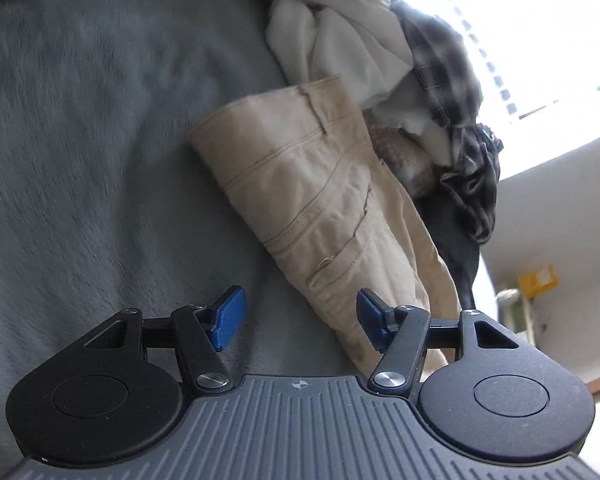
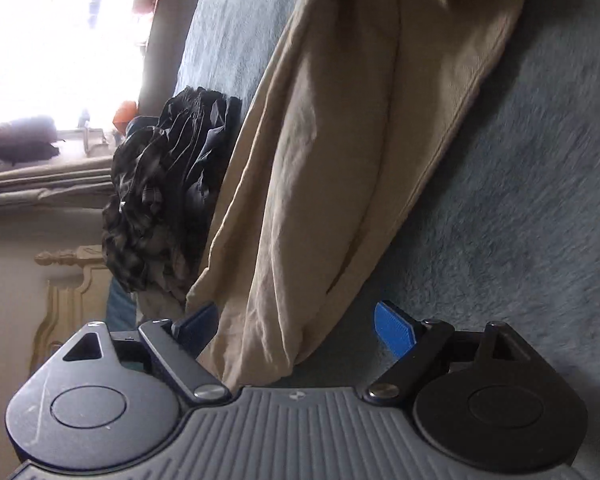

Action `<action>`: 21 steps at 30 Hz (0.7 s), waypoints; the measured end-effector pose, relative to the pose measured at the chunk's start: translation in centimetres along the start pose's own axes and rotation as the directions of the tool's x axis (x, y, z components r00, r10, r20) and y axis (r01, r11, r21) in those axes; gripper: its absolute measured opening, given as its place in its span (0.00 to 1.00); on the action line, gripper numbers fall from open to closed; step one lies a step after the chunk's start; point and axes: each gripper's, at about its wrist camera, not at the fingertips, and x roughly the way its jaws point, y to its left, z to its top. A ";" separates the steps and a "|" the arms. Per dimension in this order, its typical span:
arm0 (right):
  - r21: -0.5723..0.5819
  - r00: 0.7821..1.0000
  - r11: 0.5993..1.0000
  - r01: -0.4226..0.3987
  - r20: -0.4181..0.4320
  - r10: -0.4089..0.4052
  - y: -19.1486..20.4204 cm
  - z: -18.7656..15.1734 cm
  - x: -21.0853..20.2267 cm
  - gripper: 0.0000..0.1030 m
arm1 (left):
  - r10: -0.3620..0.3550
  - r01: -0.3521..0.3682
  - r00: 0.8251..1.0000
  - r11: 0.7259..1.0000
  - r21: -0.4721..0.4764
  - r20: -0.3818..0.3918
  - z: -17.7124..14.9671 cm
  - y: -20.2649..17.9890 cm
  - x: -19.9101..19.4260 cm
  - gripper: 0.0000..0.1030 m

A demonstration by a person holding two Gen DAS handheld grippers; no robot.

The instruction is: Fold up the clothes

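On the grey blanket (image 1: pixel 80 140), both grippers' fingers (image 1: pixel 230 316) gape wide; beige trousers (image 1: pixel 312 200) partly cut off

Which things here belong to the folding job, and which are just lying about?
Job: beige trousers, pile of unfolded clothes, left gripper, right gripper.
Lying about: blue-grey blanket, yellow box.
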 end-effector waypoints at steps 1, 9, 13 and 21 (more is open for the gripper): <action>0.010 1.000 1.000 -0.014 0.004 0.014 -0.3 -0.2 0.9 0.85 | -0.005 0.005 1.000 1.000 -0.003 0.005 0.1 0.1 0.4 0.60; -0.006 0.997 1.000 -0.008 0.077 0.009 0.7 0.1 4.4 0.86 | -0.051 0.054 0.993 0.998 -0.025 0.105 1.4 0.2 2.9 0.60; -0.022 0.993 1.000 0.006 0.118 -0.003 1.5 0.4 5.9 0.82 | -0.067 0.078 0.987 0.994 -0.071 0.144 2.1 0.4 3.5 0.59; -0.115 0.978 0.989 0.094 0.196 -0.070 2.9 0.5 7.3 0.14 | 0.009 0.014 0.979 0.994 -0.113 0.203 2.3 -0.6 3.3 0.23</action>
